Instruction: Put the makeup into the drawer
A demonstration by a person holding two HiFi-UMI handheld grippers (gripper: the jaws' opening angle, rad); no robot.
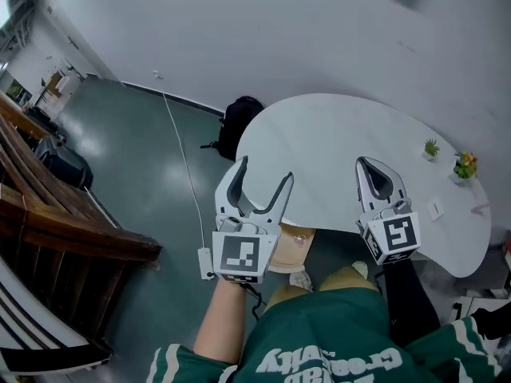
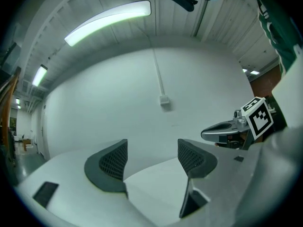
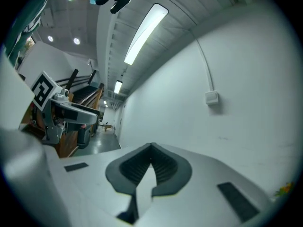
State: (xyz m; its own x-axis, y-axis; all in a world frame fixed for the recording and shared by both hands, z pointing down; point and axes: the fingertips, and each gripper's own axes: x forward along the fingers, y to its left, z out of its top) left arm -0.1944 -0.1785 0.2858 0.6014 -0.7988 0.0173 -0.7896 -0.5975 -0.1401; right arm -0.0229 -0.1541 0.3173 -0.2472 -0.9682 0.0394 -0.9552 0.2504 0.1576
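A curved white table (image 1: 335,146) stands against a white wall (image 1: 263,30) on glossy grey-green floor (image 1: 136,174).

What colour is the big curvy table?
The table is plain white. It shows best in the head view.

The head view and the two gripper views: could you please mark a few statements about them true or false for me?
1. The left gripper is open, with nothing between its jaws. True.
2. The right gripper is holding a makeup item. False: its jaws are shut together with nothing between them.
3. Two small potted plants stand on the white table. True.
4. A black backpack lies on top of the table. False: it sits on the floor, beside the table's far edge.
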